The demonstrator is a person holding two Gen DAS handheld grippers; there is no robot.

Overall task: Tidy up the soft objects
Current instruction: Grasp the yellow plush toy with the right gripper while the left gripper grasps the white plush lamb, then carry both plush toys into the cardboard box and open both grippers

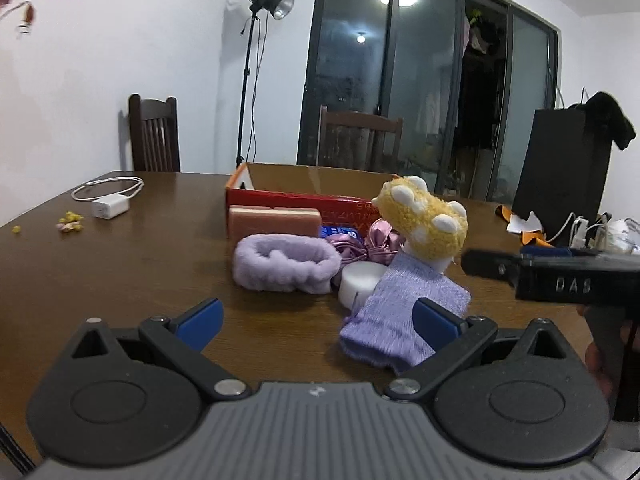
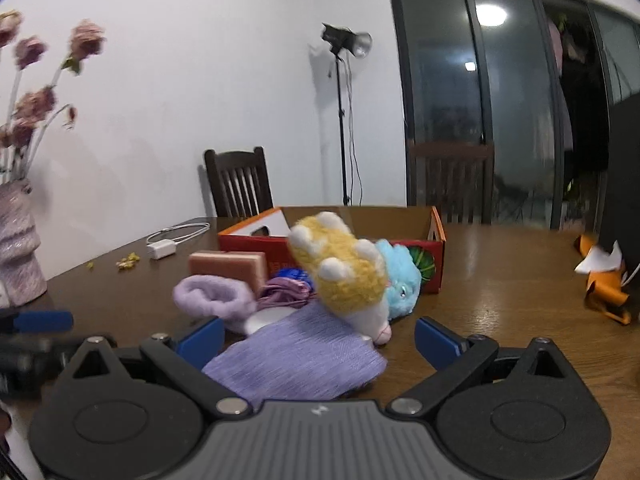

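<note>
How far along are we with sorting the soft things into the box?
Barely started. Nothing looks packed: the cardboard box shows no soft items inside. Both grippers, left and right, are open and hold nothing. The purple cloth, yellow plush, blue plush, headband and sponge all remain on the table.

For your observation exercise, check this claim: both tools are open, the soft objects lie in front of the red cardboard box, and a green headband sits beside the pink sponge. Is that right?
Not quite. The headband is lavender, not green, as the left wrist view shows. The rest holds: the left tool and right tool are open, and the soft objects lie in front of the red cardboard box, beside the pink sponge.
</note>
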